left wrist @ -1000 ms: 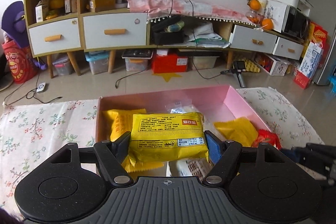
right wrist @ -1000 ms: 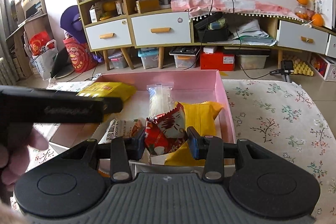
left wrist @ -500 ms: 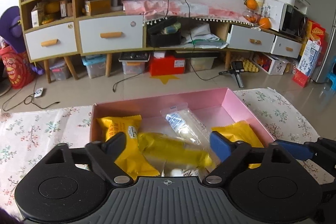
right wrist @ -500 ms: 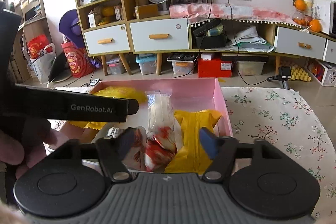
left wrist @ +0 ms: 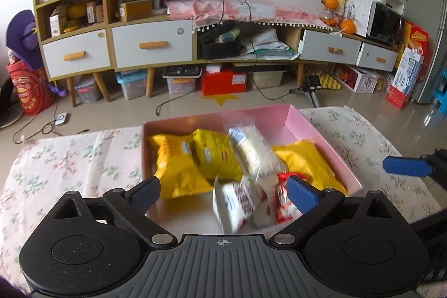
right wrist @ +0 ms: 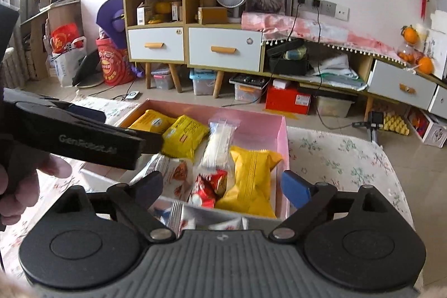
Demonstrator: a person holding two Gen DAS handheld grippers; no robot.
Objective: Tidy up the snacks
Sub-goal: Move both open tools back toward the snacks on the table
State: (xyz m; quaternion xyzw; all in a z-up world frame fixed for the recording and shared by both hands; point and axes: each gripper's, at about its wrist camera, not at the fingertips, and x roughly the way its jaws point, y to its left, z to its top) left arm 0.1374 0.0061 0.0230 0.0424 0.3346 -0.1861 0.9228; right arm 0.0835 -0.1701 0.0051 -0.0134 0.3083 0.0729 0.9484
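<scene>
Pink box (left wrist: 304, 117) on my floral tablecloth (left wrist: 69, 158) holds the snacks: through the left wrist camera I see yellow packets (left wrist: 178, 166) lying inside, and my left gripper (left wrist: 223, 190) has just been opening, jaws wide, nothing pinched. Right wrist camera: my right gripper (right wrist: 223, 185) has likewise just been opening, released above the red wrapper (right wrist: 208, 187).

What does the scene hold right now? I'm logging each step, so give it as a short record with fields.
container: pink box on floral tablecloth
contents: yellow snack packs, clear-wrapped white pack, red-and-white packs
left hand-held gripper: jaws just opened, nothing held
right hand-held gripper: jaws just opened, nothing held
</scene>
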